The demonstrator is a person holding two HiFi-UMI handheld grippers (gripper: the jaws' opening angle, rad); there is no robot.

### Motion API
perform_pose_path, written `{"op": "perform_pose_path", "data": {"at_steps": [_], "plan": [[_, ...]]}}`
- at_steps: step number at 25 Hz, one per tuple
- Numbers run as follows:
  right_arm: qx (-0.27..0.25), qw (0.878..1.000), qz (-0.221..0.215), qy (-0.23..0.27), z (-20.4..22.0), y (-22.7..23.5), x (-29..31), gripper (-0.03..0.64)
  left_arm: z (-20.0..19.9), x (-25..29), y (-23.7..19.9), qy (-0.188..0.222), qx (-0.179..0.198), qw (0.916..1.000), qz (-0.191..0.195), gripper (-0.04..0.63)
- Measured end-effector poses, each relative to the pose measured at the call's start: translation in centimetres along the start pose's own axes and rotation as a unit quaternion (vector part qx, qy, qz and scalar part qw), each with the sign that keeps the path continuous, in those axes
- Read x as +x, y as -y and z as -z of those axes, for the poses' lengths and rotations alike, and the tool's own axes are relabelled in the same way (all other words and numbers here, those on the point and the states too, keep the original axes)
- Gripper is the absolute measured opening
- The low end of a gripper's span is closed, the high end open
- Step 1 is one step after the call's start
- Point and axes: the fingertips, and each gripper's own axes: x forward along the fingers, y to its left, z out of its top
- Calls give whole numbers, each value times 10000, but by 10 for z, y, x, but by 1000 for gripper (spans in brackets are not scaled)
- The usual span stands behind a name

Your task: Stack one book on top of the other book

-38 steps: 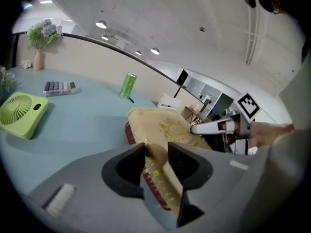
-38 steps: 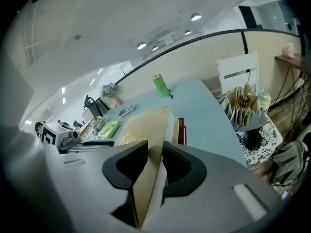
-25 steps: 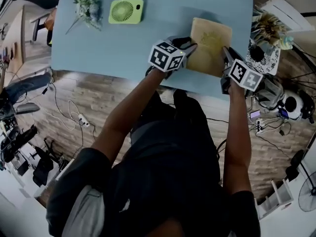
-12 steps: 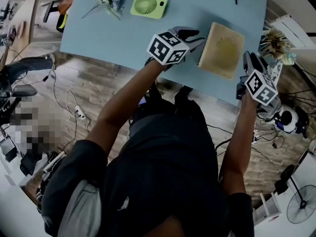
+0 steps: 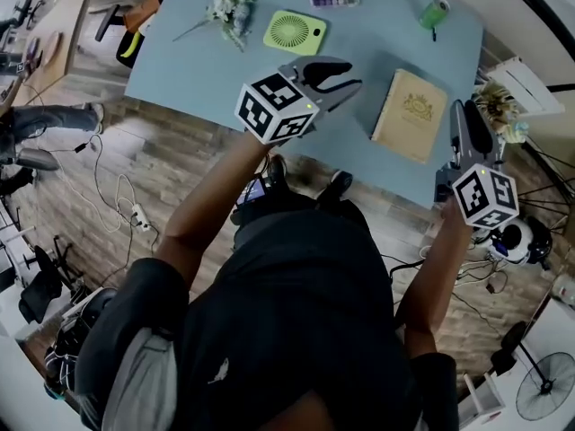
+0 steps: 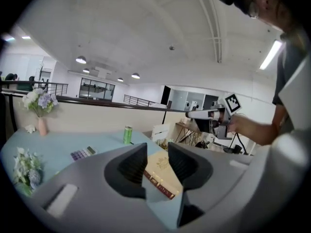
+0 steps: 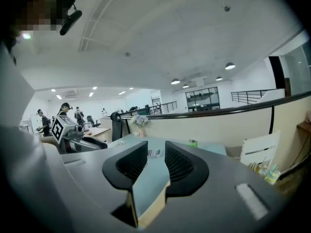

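nearest, the left gripper (image 5: 352, 73) and the right gripper (image 5: 467, 115) are held clear of the table (image 5: 207, 70), each with jaws parted and nothing clasped. just beyond them the book (image 5: 411, 115) is seen lying flat by the table's near right edge; a second book cannot be made out. a careless sideways approach could nudge it over that edge. farther off, a fan (image 5: 295, 32) and a can (image 5: 434, 13) are seen.

A pale blue table (image 5: 207, 70) stands on wood-plank floor (image 5: 135, 151); round lights (image 6: 81, 60) dot the white ceiling (image 6: 146, 28).
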Motion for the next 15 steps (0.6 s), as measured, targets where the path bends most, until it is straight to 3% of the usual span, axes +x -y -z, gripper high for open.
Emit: {"op": "perform_pose_path", "data": {"at_steps": [7,15], "plan": [[-543,9958,-414,616,-68,-78,-21,98,-52,-77,3,623,423,9969,-223,169],[-1140,9871,-662,911,-119,-158,-39,97,-87,-156,0,1087,869,9891,-482,169]]}}
